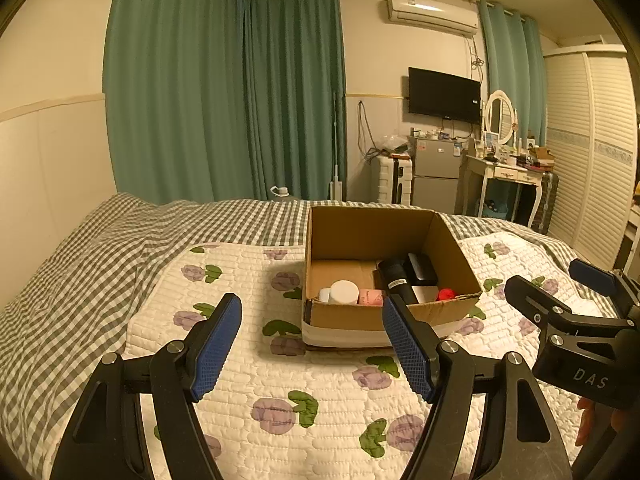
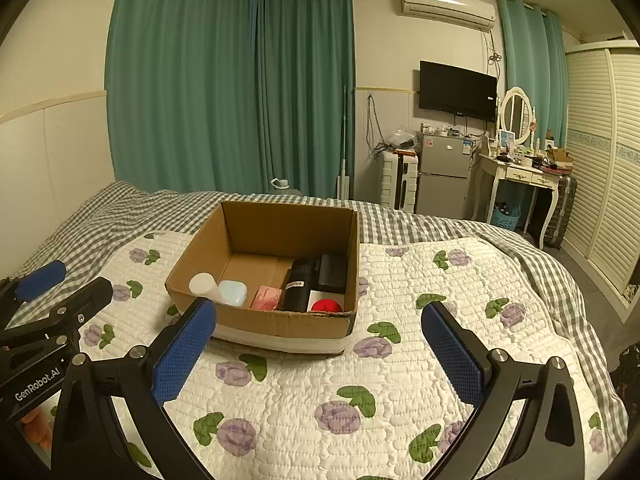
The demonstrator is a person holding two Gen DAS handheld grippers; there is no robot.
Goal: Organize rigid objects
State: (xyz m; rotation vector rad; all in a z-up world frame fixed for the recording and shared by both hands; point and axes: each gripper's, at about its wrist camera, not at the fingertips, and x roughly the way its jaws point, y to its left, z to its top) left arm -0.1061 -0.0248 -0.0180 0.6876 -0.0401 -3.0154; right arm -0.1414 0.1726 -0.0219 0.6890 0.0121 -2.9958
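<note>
From the left wrist camera, an open cardboard box (image 1: 390, 264) sits on a quilted white bedspread (image 1: 280, 360) stitched in puffy rows and printed with purple flowers and green leaves. The box is plain brown corrugated board with a band of white tape along its base, flaps folded away, its walls upright. Inside, along the near wall, lie a white round-lidded jar (image 1: 344, 292), a small pink carton (image 1: 370, 297), a matte black cylinder (image 1: 398, 278) lying lengthwise, a black rectangular case (image 1: 422, 269) just beyond it, and a red ball (image 1: 447, 294) in the right near corner. The left gripper (image 1: 312, 346) hangs above the quilt just in front of the box, its blue, mesh-textured pads spread wide with nothing between them. The right gripper (image 1: 556, 284) shows at the right edge — black jointed arms, blue pads set apart, also empty.

From the right wrist camera, the same cardboard box (image 2: 272, 224) stands ahead and slightly left on the bedspread (image 2: 400, 360), with a grey-and-white checked blanket (image 2: 440, 224) beneath and behind. Its contents read left to right: a white bottle (image 2: 203, 285), a pale blue rounded case (image 2: 232, 293), the pink carton (image 2: 267, 297), the black cylinder (image 2: 298, 282), the black case (image 2: 333, 274) and the red ball (image 2: 327, 306). The right gripper (image 2: 320, 354) holds its pads far apart over the quilt — nothing gripped. The left gripper (image 2: 66, 282) enters at the left edge, fingers separated.
</note>
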